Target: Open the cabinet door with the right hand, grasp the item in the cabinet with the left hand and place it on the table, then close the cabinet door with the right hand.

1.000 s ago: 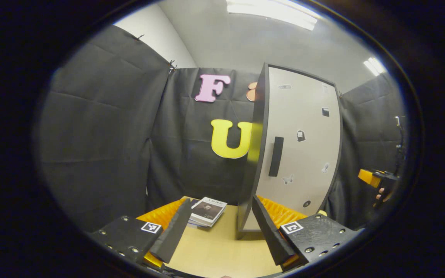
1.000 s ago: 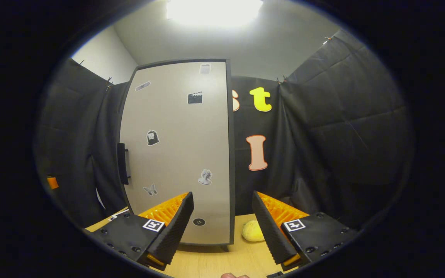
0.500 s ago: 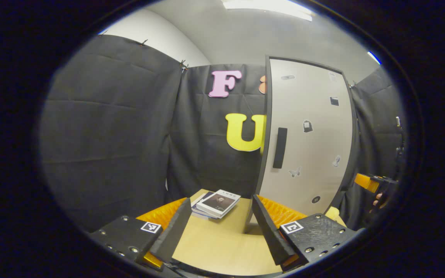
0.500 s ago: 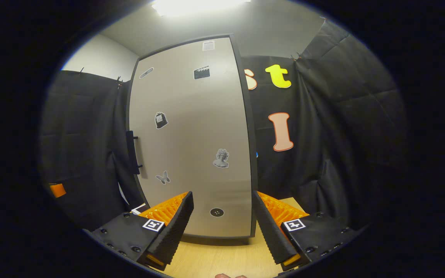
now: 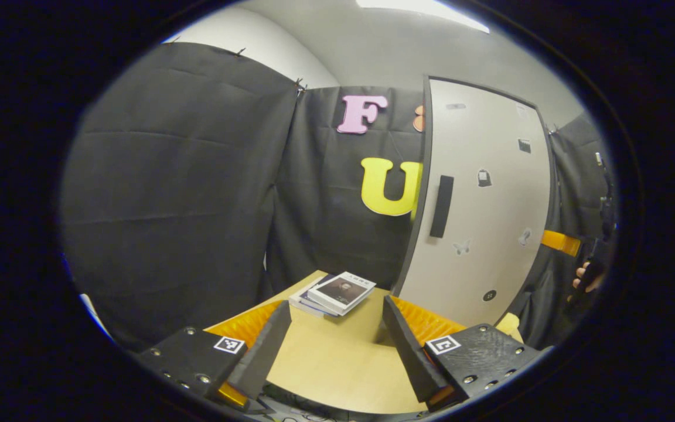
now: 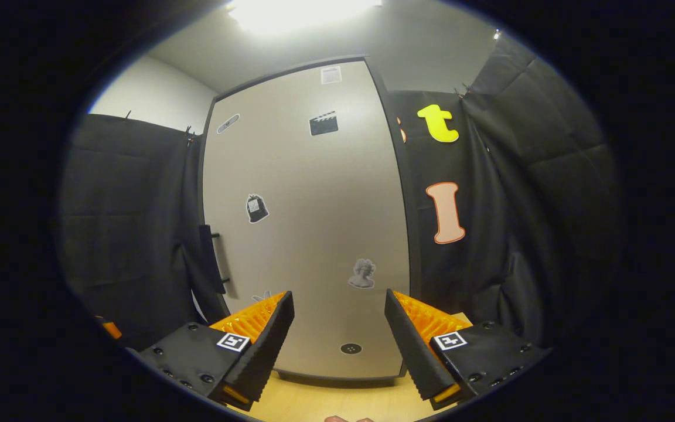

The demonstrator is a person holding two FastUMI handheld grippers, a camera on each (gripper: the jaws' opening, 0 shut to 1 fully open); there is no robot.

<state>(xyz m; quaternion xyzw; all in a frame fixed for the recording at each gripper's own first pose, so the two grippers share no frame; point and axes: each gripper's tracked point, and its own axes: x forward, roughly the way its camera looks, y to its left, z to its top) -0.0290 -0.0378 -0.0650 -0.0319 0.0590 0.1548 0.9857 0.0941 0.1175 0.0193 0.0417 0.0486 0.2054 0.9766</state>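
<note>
The tall grey sticker-dotted cabinet door is standing shut or nearly so, its black bar handle untouched; the closing step is looking all but done. The right gripper is facing the door panel, fingers spread and empty; the left gripper is hovering over the pale wooden table, fingers likewise spread, holding nothing. A small yellow rounded item, likely the retrieved one, is lying on the table beside the door's foot; any next move is calling only for a final push flush.

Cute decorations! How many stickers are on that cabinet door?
7: a label at top, a strip top left, a clapperboard, a bag mid-left, a bust lower right, a butterfly half behind the right gripper, a dot at bottom.
</note>
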